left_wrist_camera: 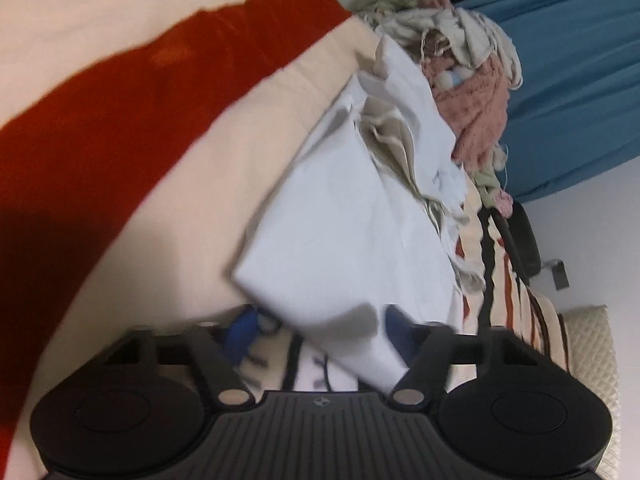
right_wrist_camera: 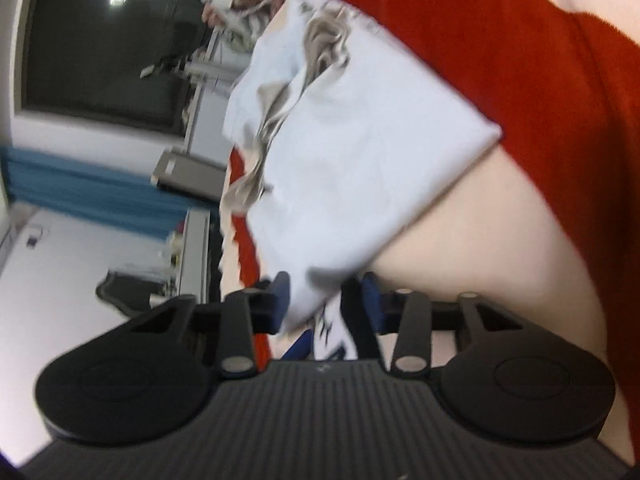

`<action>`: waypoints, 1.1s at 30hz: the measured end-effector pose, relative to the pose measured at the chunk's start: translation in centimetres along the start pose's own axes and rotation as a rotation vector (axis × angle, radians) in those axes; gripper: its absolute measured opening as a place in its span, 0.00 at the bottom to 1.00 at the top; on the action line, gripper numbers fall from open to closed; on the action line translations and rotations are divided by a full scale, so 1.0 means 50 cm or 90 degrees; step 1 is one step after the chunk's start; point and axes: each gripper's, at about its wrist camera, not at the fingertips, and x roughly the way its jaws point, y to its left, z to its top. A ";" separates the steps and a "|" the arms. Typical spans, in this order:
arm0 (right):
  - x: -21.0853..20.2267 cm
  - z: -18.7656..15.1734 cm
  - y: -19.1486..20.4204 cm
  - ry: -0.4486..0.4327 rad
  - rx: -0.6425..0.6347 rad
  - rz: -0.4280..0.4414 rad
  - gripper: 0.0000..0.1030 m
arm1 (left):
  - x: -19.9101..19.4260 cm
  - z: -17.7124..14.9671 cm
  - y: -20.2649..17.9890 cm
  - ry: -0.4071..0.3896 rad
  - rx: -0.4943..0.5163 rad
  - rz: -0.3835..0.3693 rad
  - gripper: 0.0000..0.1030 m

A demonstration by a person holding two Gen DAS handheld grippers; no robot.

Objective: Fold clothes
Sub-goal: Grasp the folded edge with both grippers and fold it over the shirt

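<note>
Both grippers that I hold have a corner of the pale blue garment (left_wrist_camera: pixel 352 232) between their fingers, close in front of each camera. My left gripper (left_wrist_camera: pixel 326 330) has its blue pads partly closed, and the near corner of the cloth runs down between them and hides most of the right pad; the picture is blurred, so I cannot tell for sure if the pads press on it. My right gripper (right_wrist_camera: pixel 326 294) is also partly closed, with the lower corner of the same garment (right_wrist_camera: pixel 360 152) hanging between its two blue pads; the left pad touches the cloth, but a firm pinch I cannot confirm. From the grippers the garment spreads away as a flat folded sheet, with one sharp corner pointing to the side in each view. Its far part is wrinkled, and a beige lining (left_wrist_camera: pixel 392 136) shows in the opening there. Under it lies a cream blanket (left_wrist_camera: pixel 224 168) with a wide red stripe (left_wrist_camera: pixel 132 100) across it. Beyond the garment, at the far edge of the bed, is a pile of other clothes (left_wrist_camera: pixel 472 80), with a pink knitted piece on top of beige and white ones. Behind the pile hangs a blue curtain (left_wrist_camera: pixel 572 80). In the right wrist view a dark window (right_wrist_camera: pixel 104 52) is beside the curtain.
</note>
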 end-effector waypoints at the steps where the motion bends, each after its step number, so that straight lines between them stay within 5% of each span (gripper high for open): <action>1: 0.001 0.003 -0.004 -0.017 0.003 -0.008 0.25 | 0.006 0.004 0.001 -0.003 0.000 0.006 0.35; 3: -0.002 0.009 -0.016 -0.037 0.017 -0.021 0.16 | 0.013 0.009 0.002 -0.008 -0.004 0.012 0.12; 6: -0.017 0.010 -0.023 -0.063 0.028 -0.030 0.14 | 0.007 0.015 -0.003 -0.025 -0.008 0.000 0.07; 12: -0.066 0.027 -0.024 -0.160 0.033 -0.086 0.12 | -0.022 0.019 -0.028 -0.066 0.000 -0.045 0.06; 21: -0.075 0.047 -0.038 -0.166 0.038 -0.087 0.09 | -0.055 0.015 -0.021 -0.071 -0.003 -0.058 0.06; 33: -0.241 0.005 0.091 -0.246 -0.146 0.030 0.07 | -0.271 -0.071 -0.107 -0.216 0.162 -0.128 0.05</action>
